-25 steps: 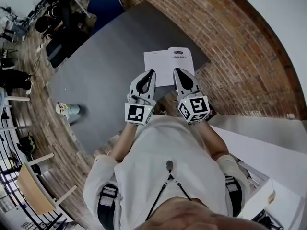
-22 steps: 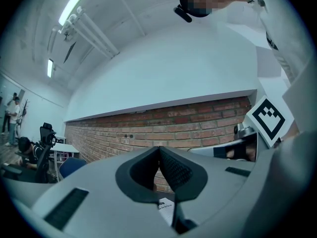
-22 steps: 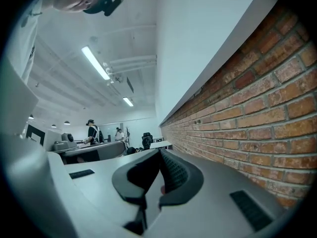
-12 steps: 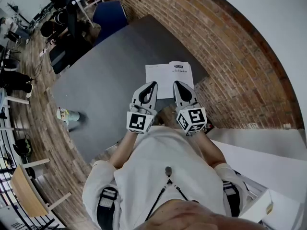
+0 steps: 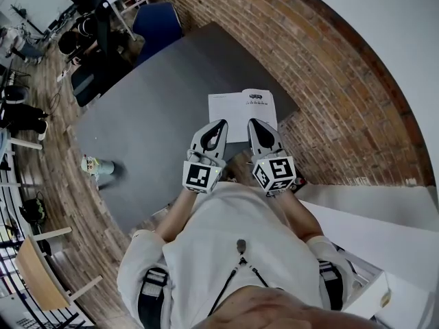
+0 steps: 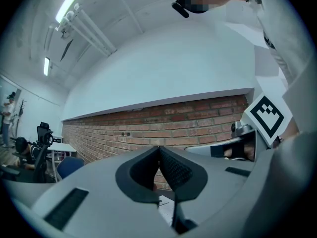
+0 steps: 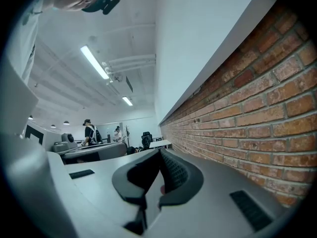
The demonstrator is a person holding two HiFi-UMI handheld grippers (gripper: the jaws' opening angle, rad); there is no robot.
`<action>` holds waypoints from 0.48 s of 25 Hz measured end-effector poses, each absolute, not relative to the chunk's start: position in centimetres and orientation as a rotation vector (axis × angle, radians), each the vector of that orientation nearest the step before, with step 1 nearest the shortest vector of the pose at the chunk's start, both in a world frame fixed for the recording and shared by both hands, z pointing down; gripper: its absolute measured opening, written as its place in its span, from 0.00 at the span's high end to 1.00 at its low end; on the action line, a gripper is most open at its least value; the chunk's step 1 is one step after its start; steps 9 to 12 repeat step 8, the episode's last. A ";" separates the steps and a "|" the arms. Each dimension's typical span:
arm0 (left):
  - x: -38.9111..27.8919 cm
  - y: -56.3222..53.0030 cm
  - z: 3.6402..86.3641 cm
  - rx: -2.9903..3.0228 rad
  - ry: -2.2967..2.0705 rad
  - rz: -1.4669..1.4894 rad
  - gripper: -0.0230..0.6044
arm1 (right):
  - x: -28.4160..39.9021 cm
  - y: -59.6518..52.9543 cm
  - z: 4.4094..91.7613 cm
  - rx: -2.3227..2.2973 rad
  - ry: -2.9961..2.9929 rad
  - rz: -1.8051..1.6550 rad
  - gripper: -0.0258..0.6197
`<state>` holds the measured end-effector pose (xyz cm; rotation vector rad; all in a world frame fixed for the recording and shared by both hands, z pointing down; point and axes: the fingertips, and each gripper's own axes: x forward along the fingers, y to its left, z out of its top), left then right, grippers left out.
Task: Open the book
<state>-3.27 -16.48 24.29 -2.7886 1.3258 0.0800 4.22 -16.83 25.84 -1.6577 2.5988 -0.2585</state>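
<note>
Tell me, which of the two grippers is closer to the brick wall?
The right gripper, with the brick wall close beside it; the left gripper is on its other side, farther from the wall.

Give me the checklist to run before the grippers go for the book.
1. Left gripper empty: ok. Its jaws are together with nothing between them.
2. Right gripper empty: ok. Its jaws are together with nothing between them.
3. Jaws parted enough to take a page: not ok. Both grippers are shut.
4. Book in view and lying flat: ok. It lies on the table just ahead of both grippers, near the brick wall.
5. Book needs opening: cannot tell. It shows two white faces meeting at a crease, so it may already be open.
</note>
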 end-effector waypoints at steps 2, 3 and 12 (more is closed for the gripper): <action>-3.3 -16.5 24.5 -2.786 1.328 0.082 0.93 | 4.2 -16.9 25.9 -1.658 2.600 -0.259 0.91; -3.4 -16.6 24.5 -2.786 1.328 0.081 0.93 | 4.1 -16.9 25.9 -1.658 2.601 -0.259 0.91; -4.1 -17.1 24.5 -2.781 1.343 0.066 0.93 | 3.9 -17.3 26.0 -1.660 2.602 -0.255 0.91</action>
